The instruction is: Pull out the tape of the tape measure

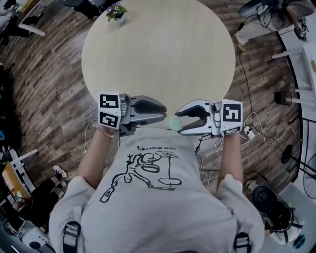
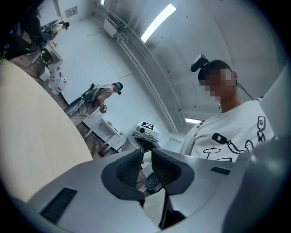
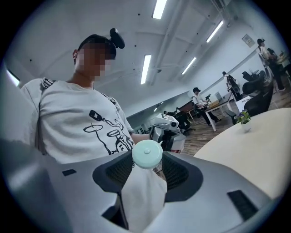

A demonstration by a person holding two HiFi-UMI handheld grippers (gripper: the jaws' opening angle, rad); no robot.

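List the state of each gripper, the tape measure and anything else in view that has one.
Right gripper: shut on the tape measure.
Tape measure: held between the pads, no tape visibly drawn out.
Left gripper: jaws nearly together, narrow gap; unclear whether they pinch the tape's end.
Potted plant: upright at the table's far edge.

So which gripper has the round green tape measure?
The right gripper: its fingers clamp the pale green tape measure. The left gripper faces it, fingers nearly together.
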